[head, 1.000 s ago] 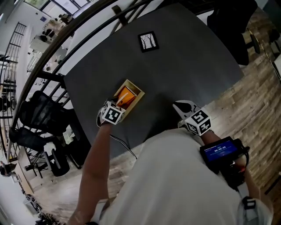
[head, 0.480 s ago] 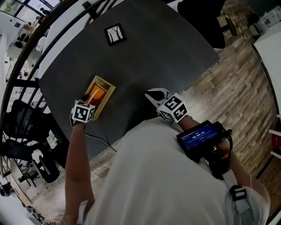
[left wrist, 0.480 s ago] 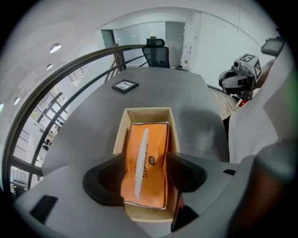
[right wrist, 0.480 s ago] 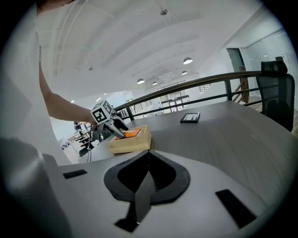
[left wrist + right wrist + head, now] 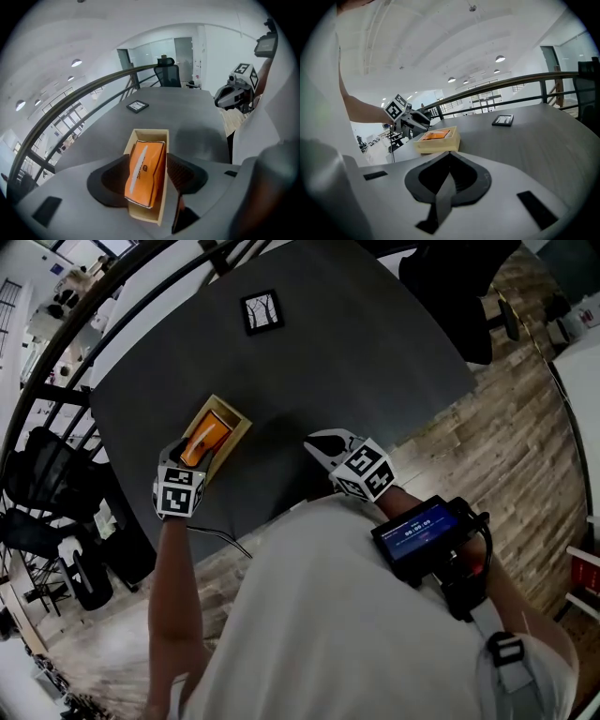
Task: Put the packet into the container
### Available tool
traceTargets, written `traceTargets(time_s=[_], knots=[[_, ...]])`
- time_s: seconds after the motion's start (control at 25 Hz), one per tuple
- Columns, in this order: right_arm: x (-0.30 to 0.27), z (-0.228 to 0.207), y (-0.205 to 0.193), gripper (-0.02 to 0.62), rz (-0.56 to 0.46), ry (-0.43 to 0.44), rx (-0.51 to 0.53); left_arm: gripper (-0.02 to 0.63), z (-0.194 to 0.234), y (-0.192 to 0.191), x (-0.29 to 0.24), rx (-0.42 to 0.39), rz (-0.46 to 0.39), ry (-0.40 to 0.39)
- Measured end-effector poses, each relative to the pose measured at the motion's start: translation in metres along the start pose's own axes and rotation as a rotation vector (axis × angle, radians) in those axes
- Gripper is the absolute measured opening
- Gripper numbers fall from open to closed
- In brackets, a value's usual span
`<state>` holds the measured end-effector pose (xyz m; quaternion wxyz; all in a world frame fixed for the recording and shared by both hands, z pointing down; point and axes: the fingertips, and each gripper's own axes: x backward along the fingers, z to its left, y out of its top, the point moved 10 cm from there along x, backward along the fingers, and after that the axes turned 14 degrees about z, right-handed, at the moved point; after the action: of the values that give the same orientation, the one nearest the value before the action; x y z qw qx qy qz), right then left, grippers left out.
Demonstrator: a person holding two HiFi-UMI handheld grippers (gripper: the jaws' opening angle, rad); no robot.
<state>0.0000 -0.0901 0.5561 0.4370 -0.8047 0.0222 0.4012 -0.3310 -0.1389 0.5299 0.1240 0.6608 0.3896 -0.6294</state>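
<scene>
The orange packet (image 5: 204,437) lies inside the shallow tan container (image 5: 234,423) on the dark table. My left gripper (image 5: 192,458) hovers over the container's near end. In the left gripper view the packet (image 5: 144,171) shows below and between the jaws of the left gripper (image 5: 147,159), resting in the container (image 5: 149,134). The jaws have just been opening; they are open and the pads stay off the packet. My right gripper (image 5: 314,442) is off to the right above bare table. Its jaws meet at the tips, shut on nothing (image 5: 449,153), with the container (image 5: 436,144) beyond.
A small black-framed tile (image 5: 262,312) lies at the far side of the grey table (image 5: 375,343). A curved railing runs behind the table's left edge, with office chairs past it. Wooden floor lies to the right. A device with a lit screen (image 5: 419,531) sits at the person's right forearm.
The left gripper has lifted and drawn back toward the person from the container, leaving the packet in it. The right gripper has shifted slightly.
</scene>
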Motion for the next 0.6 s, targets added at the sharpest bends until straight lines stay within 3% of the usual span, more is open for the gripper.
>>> traceTargets(time_s=[0.36,0.48,0.6], knots=[[0.000,0.007,0.020,0.008,0.004,0.086,0.115,0.227,-0.066,-0.025,0.048,0.168,-0.255,-0.063],[-0.004,0.018,0.031,0.008,0.001,0.119,0.152,0.202,-0.090,-0.043,0.056,0.249,-0.295,-0.097],[-0.016,0.015,0.041,0.008,-0.004,0.163,0.193,0.132,-0.109,-0.051,0.048,0.338,-0.318,-0.102]])
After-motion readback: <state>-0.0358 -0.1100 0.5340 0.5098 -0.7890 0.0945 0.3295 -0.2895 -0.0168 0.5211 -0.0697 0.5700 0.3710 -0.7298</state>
